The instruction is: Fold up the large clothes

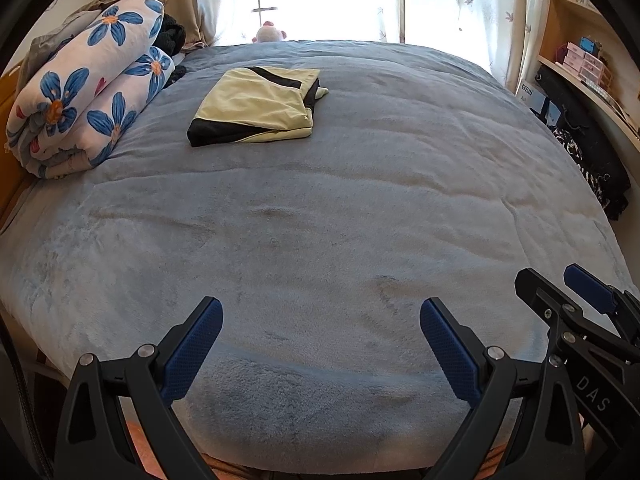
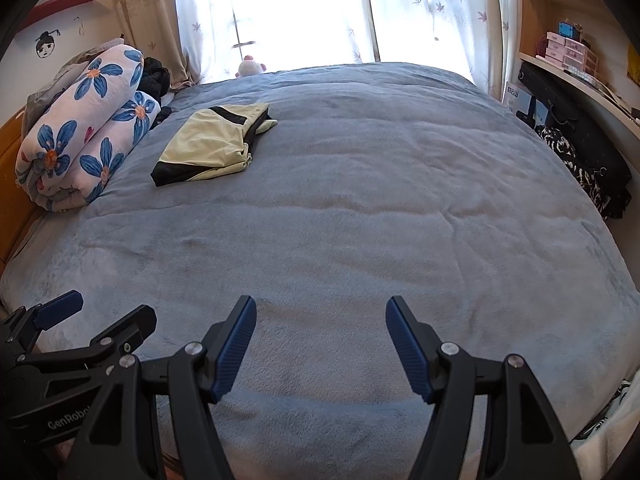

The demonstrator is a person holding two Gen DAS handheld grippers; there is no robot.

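A folded yellow and black garment (image 1: pixel 256 106) (image 2: pixel 210 144) lies flat on the grey-blue bed cover (image 1: pixel 340 220) (image 2: pixel 360 220), toward the far left of the bed. My left gripper (image 1: pixel 320 312) hovers open over the near edge of the bed, far from the garment, with nothing between its blue pads. My right gripper (image 2: pixel 320 312) is open too, close beside the left one, and holds nothing. Each gripper shows at the edge of the other's view: the right gripper (image 1: pixel 560 284) at the lower right, the left gripper (image 2: pixel 108 308) at the lower left.
A rolled white quilt with blue flowers (image 1: pixel 84 92) (image 2: pixel 84 128) lies along the left side by a wooden headboard. A plush toy (image 1: pixel 269 34) sits at the far edge under the bright curtained window. Shelves and a desk with boxes and dark bags (image 1: pixel 580 132) (image 2: pixel 576 144) line the right side.
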